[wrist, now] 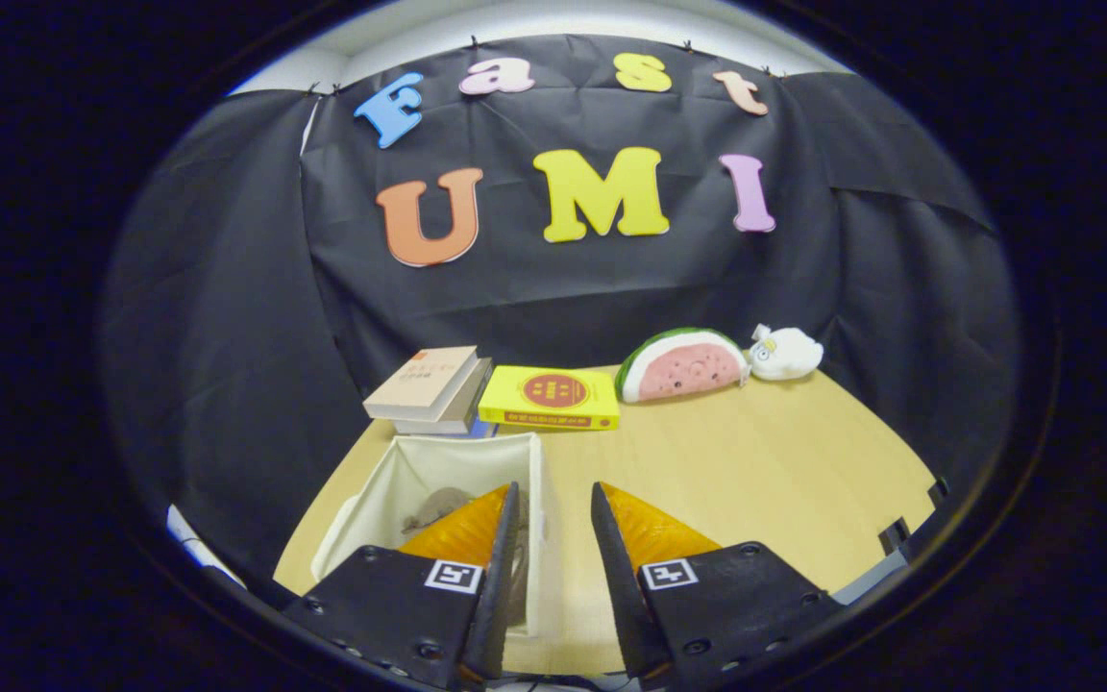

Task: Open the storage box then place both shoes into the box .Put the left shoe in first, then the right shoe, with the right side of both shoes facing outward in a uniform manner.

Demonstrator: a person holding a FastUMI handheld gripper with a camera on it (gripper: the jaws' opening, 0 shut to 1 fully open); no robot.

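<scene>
Storage box (438, 481): white fabric, lid off, standing on the wooden table (755, 461) just ahead of my left finger, in front of the stacked books (429, 389). Contents: something grey, likely a shoe (438, 505), partly hidden by the finger; I cannot tell which shoe or how many.

Gripper (553, 509): mine, hand-held, fingers a moderate gap apart, holding nothing, touching nothing; the box's near right wall sits roughly in line with the gap.

Step in hand, by my judgement: checking the placement. Best done by keeping clear of the soft wall and confirming the shoe's right side faces outward.

Also on table: yellow book (550, 397), watermelon plush (680, 365), small white plush (786, 354).
</scene>
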